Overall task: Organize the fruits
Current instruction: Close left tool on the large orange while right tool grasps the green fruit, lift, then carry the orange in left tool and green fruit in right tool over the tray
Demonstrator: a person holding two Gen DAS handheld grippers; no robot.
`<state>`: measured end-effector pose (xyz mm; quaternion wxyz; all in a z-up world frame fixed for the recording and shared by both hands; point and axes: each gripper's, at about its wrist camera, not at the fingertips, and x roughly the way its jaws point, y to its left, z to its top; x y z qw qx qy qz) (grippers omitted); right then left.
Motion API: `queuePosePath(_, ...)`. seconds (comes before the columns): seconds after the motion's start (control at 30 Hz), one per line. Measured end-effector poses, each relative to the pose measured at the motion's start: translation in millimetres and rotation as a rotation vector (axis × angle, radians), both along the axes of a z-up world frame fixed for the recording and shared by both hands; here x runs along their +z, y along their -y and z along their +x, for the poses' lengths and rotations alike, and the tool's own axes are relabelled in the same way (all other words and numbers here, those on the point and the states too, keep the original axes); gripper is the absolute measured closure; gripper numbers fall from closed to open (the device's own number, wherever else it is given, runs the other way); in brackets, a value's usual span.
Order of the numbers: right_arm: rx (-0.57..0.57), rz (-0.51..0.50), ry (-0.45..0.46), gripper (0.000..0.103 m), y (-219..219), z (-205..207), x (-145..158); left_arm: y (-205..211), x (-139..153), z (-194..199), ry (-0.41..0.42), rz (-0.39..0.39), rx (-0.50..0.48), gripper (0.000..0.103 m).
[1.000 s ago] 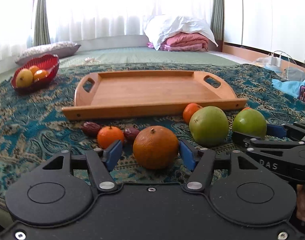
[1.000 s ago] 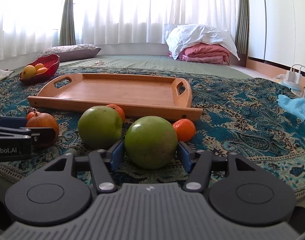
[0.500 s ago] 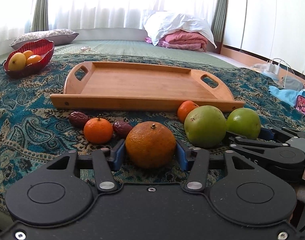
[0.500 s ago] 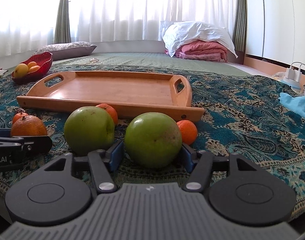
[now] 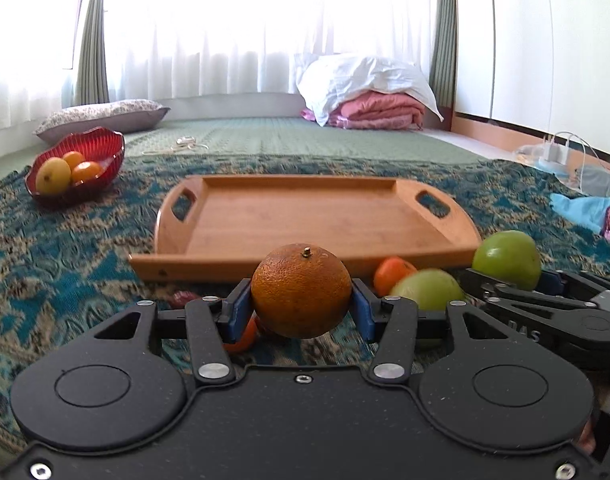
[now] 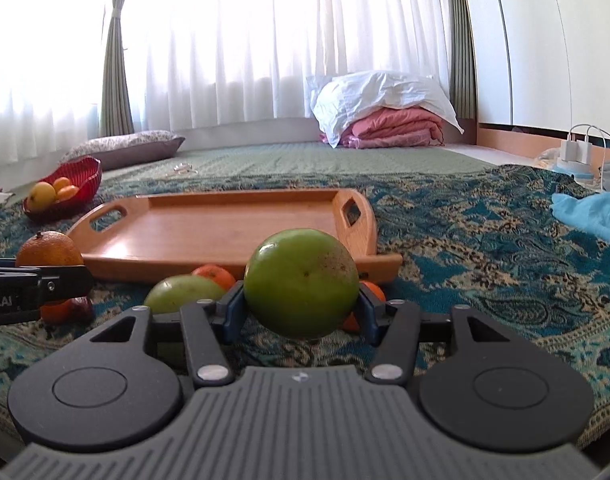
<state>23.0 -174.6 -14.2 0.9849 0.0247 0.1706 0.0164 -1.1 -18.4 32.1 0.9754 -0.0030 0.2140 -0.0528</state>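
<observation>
Both fruits have come up off the blanket (image 5: 65,280). My left tool (image 5: 301,309) grips a dimpled orange (image 5: 301,290); my right tool (image 6: 301,310), closing, grips a glossy green apple (image 6: 301,282). The empty tray (image 5: 305,216) lies at twelve o'clock, nothing between.

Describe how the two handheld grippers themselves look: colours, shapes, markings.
Left gripper: matte black, flat smooth top, two round discs, silver screws, blue fingers. Right gripper: same black linkage and blue pads, but a grey ribbed body. White lettering, partly hidden, marks each one's side.

Daylight floods through the white curtains (image 5: 241,36), blown out to glare; the nearer green fruit (image 5: 427,290) is blurred, and fisheye bending curves both pictures' edges.
</observation>
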Motion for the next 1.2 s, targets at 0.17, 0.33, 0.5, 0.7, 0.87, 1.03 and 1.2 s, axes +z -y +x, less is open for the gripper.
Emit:
queuePosePath(0.17, 0.020, 0.011, 0.021, 0.044, -1.7, 7.1, 14.8, -6.3, 8.9, 13.0, 0.003, 0.005, 0.020, 0.055)
queuePosePath(0.33, 0.036, 0.016, 0.016, 0.044, -3.4, 22.2, 24.7, -16.5, 16.4, 31.6, -0.020, -0.001, 0.033, 0.055)
queuePosePath(0.5, 0.053, 0.020, -0.016, 0.044, -4.8, 43.4, 31.3, -26.5, 24.0, 54.1, -0.038, -0.016, 0.039, 0.055)
queuePosePath(0.7, 0.060, 0.030, -0.049, 0.044, -6.1, 65.1, 36.0, -38.8, 27.9, 82.4, -0.072, -0.038, 0.055, 0.055)
queuePosePath(0.87, 0.071, -0.003, -0.079, 0.044, -9.7, 81.9, 38.8, -43.8, 23.4, 103.9, -0.101, -0.041, 0.065, 0.055)
queuePosePath(1.03, 0.077, -0.014, -0.124, 0.044, -8.9, 98.7, 35.6, -48.7, 17.7, 124.9, -0.151, -0.069, 0.069, 0.055)
queuePosePath(1.2, 0.076, 0.000, -0.180, 0.044, -4.3, 115.8, 31.4, -50.8, 13.3, 143.9, -0.185, -0.064, 0.071, 0.055)
